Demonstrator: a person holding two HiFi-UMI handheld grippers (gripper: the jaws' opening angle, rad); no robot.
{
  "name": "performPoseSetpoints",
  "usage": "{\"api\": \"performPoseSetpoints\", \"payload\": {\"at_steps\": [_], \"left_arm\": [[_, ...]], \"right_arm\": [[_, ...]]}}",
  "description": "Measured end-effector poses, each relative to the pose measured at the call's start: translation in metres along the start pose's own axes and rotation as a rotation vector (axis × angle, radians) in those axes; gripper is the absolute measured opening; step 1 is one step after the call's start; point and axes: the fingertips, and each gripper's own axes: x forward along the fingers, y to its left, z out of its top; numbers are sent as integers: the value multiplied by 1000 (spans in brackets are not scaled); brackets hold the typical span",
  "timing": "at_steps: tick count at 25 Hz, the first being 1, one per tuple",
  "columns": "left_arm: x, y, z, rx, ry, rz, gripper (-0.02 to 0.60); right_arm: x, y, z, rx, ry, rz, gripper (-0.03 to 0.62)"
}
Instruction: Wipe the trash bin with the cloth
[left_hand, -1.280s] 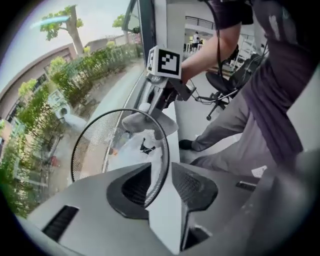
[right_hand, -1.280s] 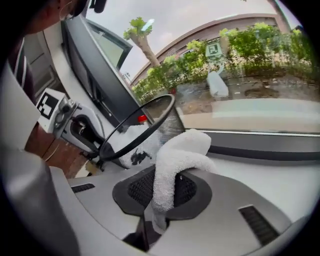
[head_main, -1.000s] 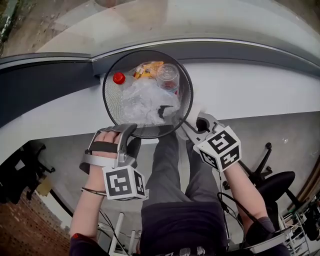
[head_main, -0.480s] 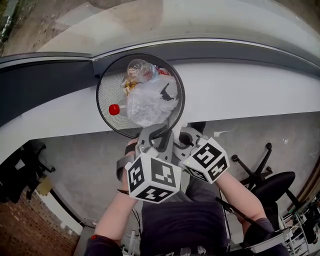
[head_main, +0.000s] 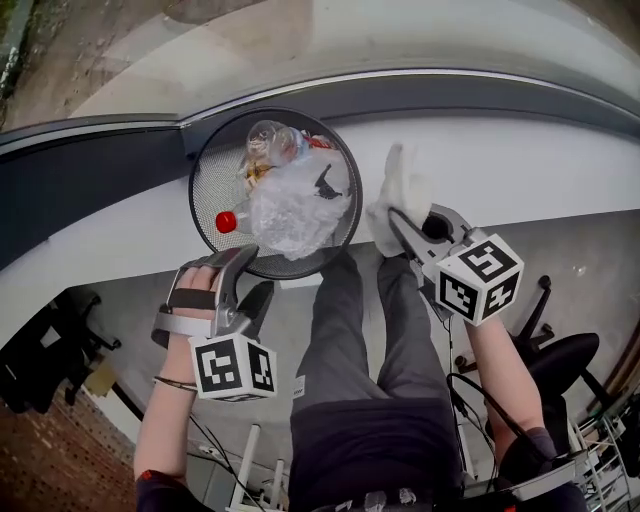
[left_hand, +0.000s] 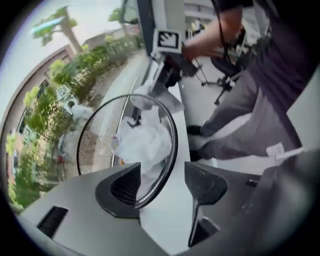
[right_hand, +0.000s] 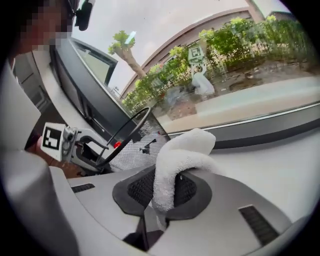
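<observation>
The black mesh trash bin stands on the white ledge with a crumpled plastic bag, a red-capped bottle and a clear cup inside. My left gripper is at the bin's near rim, and its jaws are opening. The rim runs between them, close to the left pad, and neither pad presses on it. My right gripper is just right of the bin, shut on the white cloth. The cloth bulges up out of the jaws. The bin lies to their left.
The white ledge runs left to right under a dark window frame and glass. The person's grey-trousered legs sit below the bin. A black office chair stands at the right over grey floor.
The bin has turned, carrying the red cap from the far side round to the left. My left gripper swung to the middle and back left. My right gripper rose with the cloth beside the bin.
</observation>
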Motion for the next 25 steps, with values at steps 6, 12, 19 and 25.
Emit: {"api": "performPoseSetpoints", "payload": {"at_steps": [6, 12, 19, 25], "left_arm": [[16, 10, 5, -103, 5, 37, 110], [16, 9, 71, -455, -140, -16, 91], [12, 23, 145, -785, -361, -84, 48], [-36, 9, 132, -606, -512, -231, 52]], "right_arm": [[20, 19, -9, -43, 62, 34, 51], [44, 90, -57, -100, 203, 178, 51], [35, 149, -87, -152, 282, 387, 51], [18, 94, -69, -155, 256, 274, 51]]}}
